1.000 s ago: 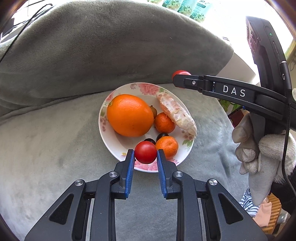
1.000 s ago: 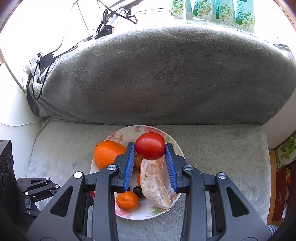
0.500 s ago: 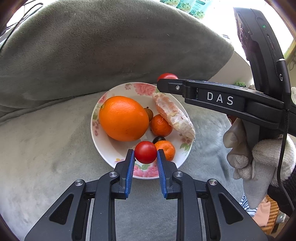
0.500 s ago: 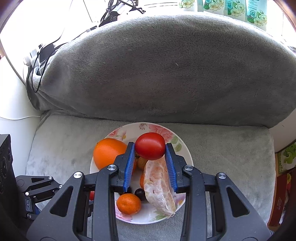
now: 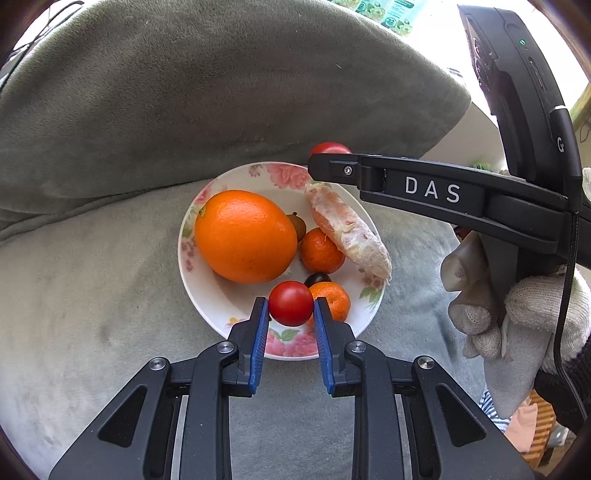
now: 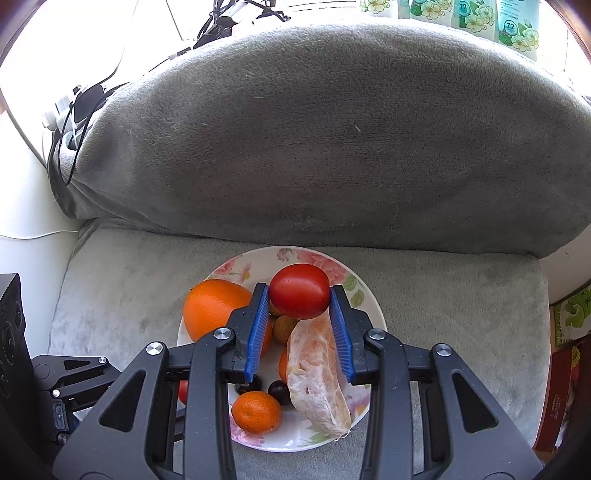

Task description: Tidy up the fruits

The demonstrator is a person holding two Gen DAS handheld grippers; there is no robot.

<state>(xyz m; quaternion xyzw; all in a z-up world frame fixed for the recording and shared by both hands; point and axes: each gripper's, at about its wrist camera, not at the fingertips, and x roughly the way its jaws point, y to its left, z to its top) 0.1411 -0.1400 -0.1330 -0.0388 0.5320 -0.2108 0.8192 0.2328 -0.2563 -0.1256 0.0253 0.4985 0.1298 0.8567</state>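
Note:
A flowered white plate (image 5: 207,295) (image 6: 364,295) lies on a grey cushion seat. On it are a big orange (image 5: 243,236) (image 6: 212,304), two mandarins (image 5: 320,254) (image 6: 255,411), a peeled citrus segment (image 5: 351,232) (image 6: 314,376), a dark grape (image 6: 277,392) and a brown longan (image 5: 297,226). My left gripper (image 5: 290,308) is shut on a small red tomato (image 5: 290,303) over the plate's near rim. My right gripper (image 6: 299,297) is shut on a larger red tomato (image 6: 299,291) over the plate's far part; it also shows in the left wrist view (image 5: 328,148).
A thick grey back cushion (image 6: 332,147) rises right behind the plate. Cables and a power strip (image 6: 81,107) lie at the far left. Green packets (image 6: 480,18) stand along the back. A gloved hand (image 5: 517,325) holds the right gripper.
My right gripper has carried its tomato forward over the plate's far side. My left gripper still holds its tomato over the near rim, with small shifts only.

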